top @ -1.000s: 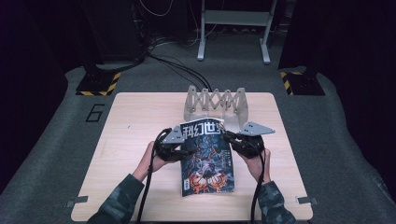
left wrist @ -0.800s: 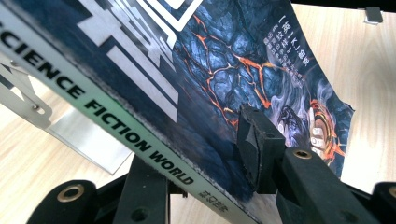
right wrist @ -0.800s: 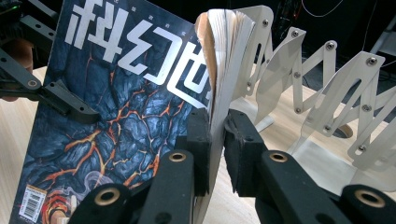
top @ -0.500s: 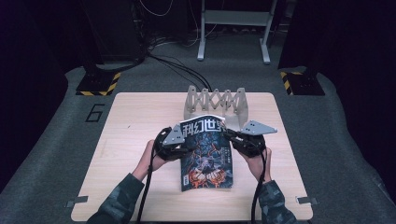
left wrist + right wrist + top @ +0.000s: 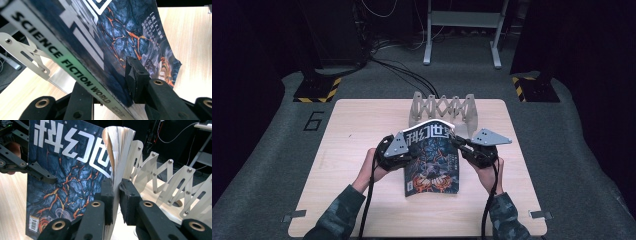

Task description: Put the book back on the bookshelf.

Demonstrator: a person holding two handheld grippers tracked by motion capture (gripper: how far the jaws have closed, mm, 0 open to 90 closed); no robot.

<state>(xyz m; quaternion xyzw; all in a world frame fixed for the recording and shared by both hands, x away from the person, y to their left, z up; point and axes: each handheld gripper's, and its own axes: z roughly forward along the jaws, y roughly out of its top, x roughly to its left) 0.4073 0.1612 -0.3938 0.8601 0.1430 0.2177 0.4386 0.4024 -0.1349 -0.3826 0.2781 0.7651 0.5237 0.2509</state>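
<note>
A magazine with a dark blue and orange cover is held tilted up over the table, its lower edge near the wood. My left gripper is shut on its spine edge; in the left gripper view the jaws clamp the magazine by the "Science Fiction World" spine. My right gripper is shut on the opposite edge; in the right gripper view its jaws pinch the pages of the magazine. The left gripper shows there at the far side of the cover.
A pale accordion-style rack stands just behind the magazine, toward the table's far edge, and appears close up beside the right jaws and again past the spine. Bare wood lies left and right. Cables run across the floor beyond.
Both grippers have carried the magazine a little toward the rack and tipped it more upright; its lower edge has come off the near part of the table.
</note>
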